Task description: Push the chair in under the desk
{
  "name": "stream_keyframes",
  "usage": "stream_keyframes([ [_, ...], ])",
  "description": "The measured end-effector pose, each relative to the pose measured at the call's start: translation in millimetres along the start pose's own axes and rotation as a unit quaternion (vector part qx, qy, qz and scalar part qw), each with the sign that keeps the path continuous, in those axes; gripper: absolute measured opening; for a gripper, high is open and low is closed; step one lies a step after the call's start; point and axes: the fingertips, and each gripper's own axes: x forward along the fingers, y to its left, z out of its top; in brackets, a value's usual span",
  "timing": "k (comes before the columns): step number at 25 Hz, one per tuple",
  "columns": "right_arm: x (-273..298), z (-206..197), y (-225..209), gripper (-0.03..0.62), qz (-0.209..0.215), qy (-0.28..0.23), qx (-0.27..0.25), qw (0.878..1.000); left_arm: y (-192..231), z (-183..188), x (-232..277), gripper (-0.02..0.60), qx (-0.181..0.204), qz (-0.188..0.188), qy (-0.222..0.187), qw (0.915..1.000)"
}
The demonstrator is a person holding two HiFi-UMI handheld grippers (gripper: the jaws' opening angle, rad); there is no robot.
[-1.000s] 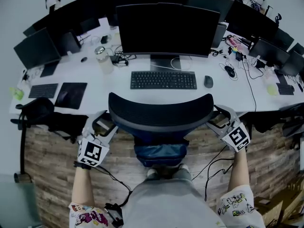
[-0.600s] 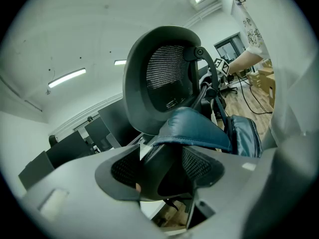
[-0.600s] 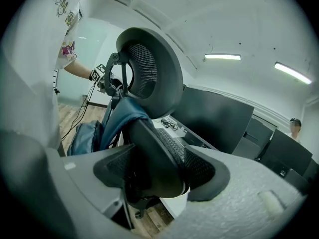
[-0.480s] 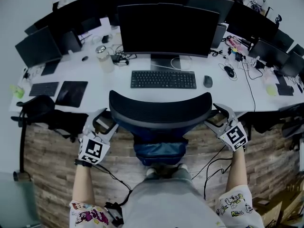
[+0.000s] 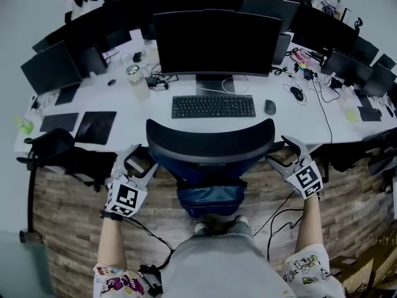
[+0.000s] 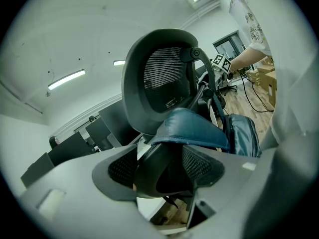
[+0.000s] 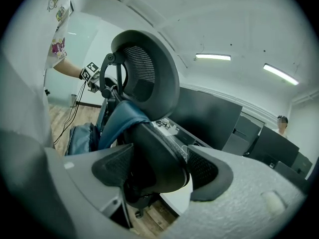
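A black mesh-backed office chair (image 5: 211, 143) faces the white desk (image 5: 124, 129), its backrest top at the desk's front edge. A blue jacket (image 5: 209, 200) lies on its seat. My left gripper (image 5: 138, 161) is at the chair's left side, shut on the left armrest (image 6: 167, 176), which both pads touch. My right gripper (image 5: 282, 153) is at the right side. Its jaws are opening, and the right armrest (image 7: 159, 161) lies between the pads with a thin gap on one side.
On the desk stand a large monitor (image 5: 217, 42), a keyboard (image 5: 213, 106), a mouse (image 5: 270, 107) and a bottle (image 5: 137, 81). Another black chair (image 5: 53, 148) stands to the left. Cables (image 5: 279, 216) run over the wood floor. People sit at the far desks.
The chair's backrest and both grippers have shifted slightly forward, toward the desk. The right jaws stand a little wider around the armrest.
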Motion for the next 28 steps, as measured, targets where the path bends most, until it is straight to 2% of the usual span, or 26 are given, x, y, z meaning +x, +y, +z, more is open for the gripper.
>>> stream_keyframes([
  [6,-24,9,13,0.333,-0.016,-0.001,0.006,1.0,-2,4,-16,0.302,-0.013,0.001,-0.018,0.9997],
  [11,-40,29,31,0.333,-0.03,-0.03,0.022,0.999,-9,21,-30,0.302,-0.011,0.002,-0.044,0.999],
  [16,-50,48,55,0.327,-0.037,-0.061,0.038,0.997,-21,45,-42,0.299,-0.028,0.008,-0.076,0.9967],
  [20,-57,63,75,0.31,-0.041,-0.092,0.065,0.993,-34,62,-49,0.296,-0.061,0.015,-0.102,0.9928],
  [24,-61,80,90,0.298,-0.045,-0.124,0.096,0.987,-42,77,-56,0.281,-0.106,0.021,-0.132,0.9854],
  [28,-62,90,102,0.287,-0.042,-0.148,0.141,0.978,-56,89,-60,0.267,-0.14,0.016,-0.139,0.9803],
])
